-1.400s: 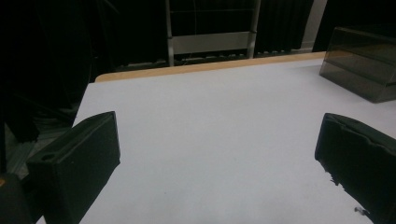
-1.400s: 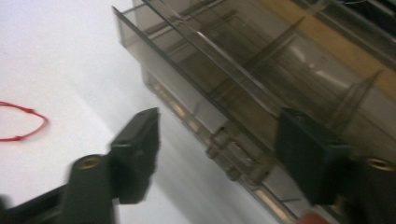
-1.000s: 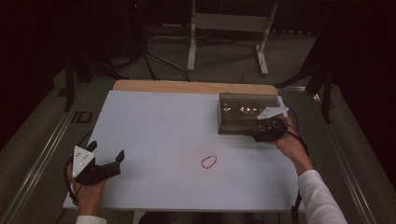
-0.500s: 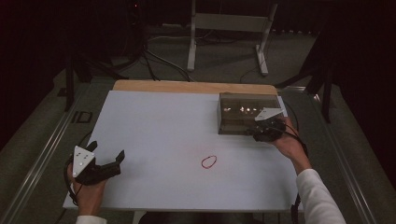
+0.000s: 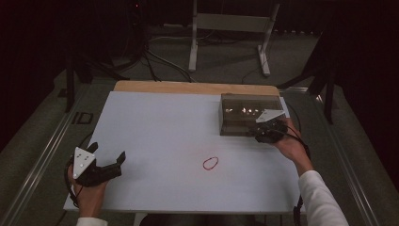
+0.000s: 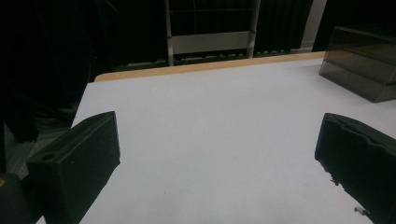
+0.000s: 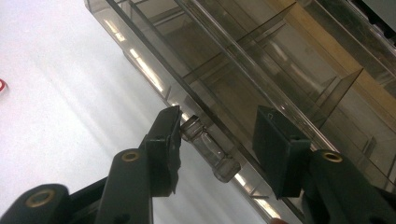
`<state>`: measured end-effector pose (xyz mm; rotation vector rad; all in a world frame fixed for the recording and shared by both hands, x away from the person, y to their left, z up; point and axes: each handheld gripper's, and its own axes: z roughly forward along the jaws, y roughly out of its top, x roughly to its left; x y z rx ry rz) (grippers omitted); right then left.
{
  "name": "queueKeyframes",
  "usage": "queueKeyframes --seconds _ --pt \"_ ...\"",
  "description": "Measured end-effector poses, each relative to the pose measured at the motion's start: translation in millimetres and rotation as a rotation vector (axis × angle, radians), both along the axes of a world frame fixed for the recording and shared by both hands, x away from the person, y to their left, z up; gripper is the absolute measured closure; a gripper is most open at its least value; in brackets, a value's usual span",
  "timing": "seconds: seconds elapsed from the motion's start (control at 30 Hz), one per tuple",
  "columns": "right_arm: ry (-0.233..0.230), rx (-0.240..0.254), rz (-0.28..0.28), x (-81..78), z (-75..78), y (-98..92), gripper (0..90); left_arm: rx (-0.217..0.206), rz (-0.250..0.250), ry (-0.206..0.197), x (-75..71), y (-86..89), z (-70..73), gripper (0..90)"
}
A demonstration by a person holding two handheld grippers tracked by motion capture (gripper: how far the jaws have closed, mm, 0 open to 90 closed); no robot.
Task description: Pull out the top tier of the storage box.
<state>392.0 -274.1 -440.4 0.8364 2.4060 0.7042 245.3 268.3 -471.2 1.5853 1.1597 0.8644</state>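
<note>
A smoky clear compartment box [image 5: 244, 120] stands at the table's far right; it also sits far right in the left gripper view [image 6: 359, 70]. My right gripper [image 5: 260, 133] is at its front wall. In the right gripper view the jaws [image 7: 219, 126] straddle that wall and a small clear handle [image 7: 210, 149]. The jaws have just been closing: the left one touches the handle's end and the right one stands off over the box [image 7: 261, 60]. My left gripper [image 5: 109, 153] rests open at the near left, holding nothing [image 6: 217, 149]. A red rubber band [image 5: 210, 163] lies mid-table, and at the edge [image 7: 2, 86].
The white board [image 5: 164, 132] covers the table, with a wooden strip [image 5: 197, 87] along its far edge. A metal stand [image 5: 230, 23] and cables sit on the dark floor beyond. A metal rail [image 5: 42, 150] runs along the left side.
The right gripper's jaws have narrowed slightly at the box's front. Both hands stay where they were, and the rubber band has not moved.
</note>
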Motion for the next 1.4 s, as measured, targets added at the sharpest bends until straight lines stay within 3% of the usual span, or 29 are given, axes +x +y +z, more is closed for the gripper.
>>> queueKeyframes --seconds 1.4 --pt "0.003 -0.016 0.038 -6.4 1.5 -0.3 55.1 0.003 0.001 0.0 -0.1 0.1 0.2 1.6"
